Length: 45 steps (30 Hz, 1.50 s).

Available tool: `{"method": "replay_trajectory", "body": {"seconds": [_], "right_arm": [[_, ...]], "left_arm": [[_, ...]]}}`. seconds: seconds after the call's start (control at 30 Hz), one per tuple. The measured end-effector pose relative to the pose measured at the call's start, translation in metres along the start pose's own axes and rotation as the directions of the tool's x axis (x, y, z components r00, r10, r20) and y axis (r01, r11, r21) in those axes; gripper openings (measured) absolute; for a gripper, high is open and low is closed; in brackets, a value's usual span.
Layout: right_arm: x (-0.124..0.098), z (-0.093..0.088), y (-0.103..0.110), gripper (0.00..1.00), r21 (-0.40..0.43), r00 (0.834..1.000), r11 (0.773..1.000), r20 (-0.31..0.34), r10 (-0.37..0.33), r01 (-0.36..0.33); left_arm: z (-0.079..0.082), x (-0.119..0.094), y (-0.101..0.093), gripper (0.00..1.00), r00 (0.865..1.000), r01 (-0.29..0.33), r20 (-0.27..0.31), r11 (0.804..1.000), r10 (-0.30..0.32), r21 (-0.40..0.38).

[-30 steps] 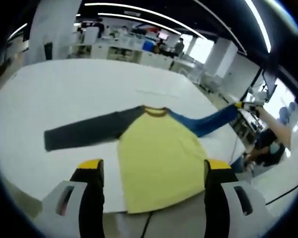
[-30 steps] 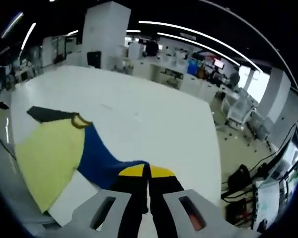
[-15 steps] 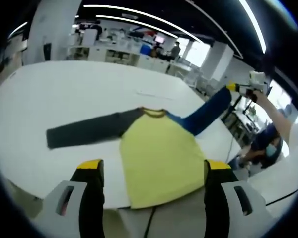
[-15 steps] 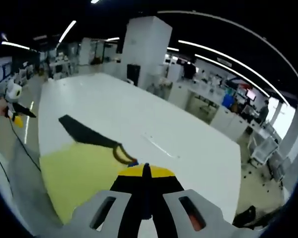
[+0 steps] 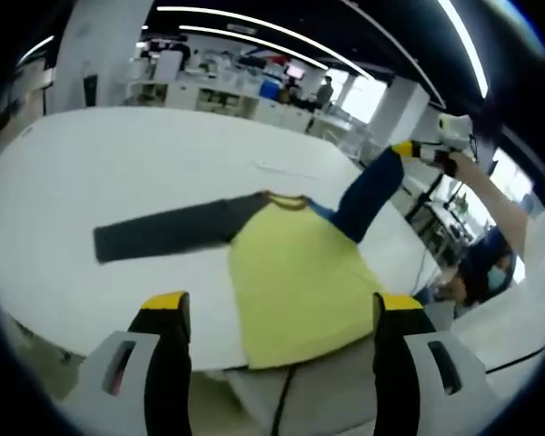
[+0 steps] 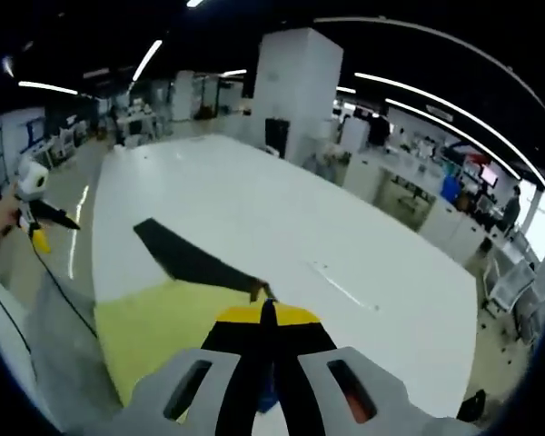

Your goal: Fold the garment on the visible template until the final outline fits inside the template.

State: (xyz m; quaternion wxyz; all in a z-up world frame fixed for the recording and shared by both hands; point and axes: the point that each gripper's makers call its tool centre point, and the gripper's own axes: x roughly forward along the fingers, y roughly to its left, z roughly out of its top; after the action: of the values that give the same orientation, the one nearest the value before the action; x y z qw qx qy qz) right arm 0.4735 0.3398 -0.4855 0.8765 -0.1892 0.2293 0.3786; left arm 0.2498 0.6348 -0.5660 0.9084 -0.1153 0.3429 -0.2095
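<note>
**Blue sleeve mid-fold, left gripper idle**

Left gripper view: the garment [image 5: 291, 282] lay flat on the white counter [image 5: 118, 173], yellow body toward the near edge with its hem just over it, dark grey sleeve [image 5: 168, 238] stretched out to one side. The left gripper [image 5: 277, 313] hung above the near edge with jaws spread wide and nothing between them. Off to the side, the right gripper [image 5: 409, 150] had the blue sleeve [image 5: 363, 195] by the cuff, lifted clear of the counter and slanting up from the shoulder.

Right gripper view: jaws pressed together on the blue cuff, a bit of blue fabric [image 6: 268, 395] peeking just under the tips. Below it were the yellow body [image 6: 154, 327] and grey sleeve [image 6: 195, 263]. I couldn't make out a template outline in either view.

My take on doing this well: carry the cuff across over the yellow chest, keep it low and lightly taut so the sleeve creases at the shoulder seam, and lay it flat before letting go. Yank too hard and the whole shirt probably slides.
</note>
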Motion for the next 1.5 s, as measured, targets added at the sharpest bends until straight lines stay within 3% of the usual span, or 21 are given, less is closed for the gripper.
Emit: {"method": "replay_trajectory", "body": {"seconds": [0.5,0.97,1.3,1.5], "right_arm": [[0.049,0.009,0.037,0.02,0.041,0.999,0.998,-0.007,0.048,-0.047],[0.086,-0.01,0.065,0.02,0.107,0.996,0.992,-0.051,0.08,-0.074],[0.117,-0.024,0.072,0.02,0.188,0.995,0.981,-0.079,0.063,-0.047],[0.14,-0.039,0.085,0.02,0.316,0.993,0.948,-0.099,0.069,-0.034]], "left_arm": [[-0.003,0.005,-0.004,0.79,0.996,0.064,-0.058,0.997,-0.061,0.047],[-0.01,0.016,0.005,0.79,0.989,0.106,-0.11,0.993,-0.098,0.06],[-0.016,0.026,0.008,0.78,0.98,0.151,-0.144,0.986,-0.14,0.068],[-0.018,0.03,0.012,0.78,0.975,0.169,-0.156,0.983,-0.157,0.067]]}}
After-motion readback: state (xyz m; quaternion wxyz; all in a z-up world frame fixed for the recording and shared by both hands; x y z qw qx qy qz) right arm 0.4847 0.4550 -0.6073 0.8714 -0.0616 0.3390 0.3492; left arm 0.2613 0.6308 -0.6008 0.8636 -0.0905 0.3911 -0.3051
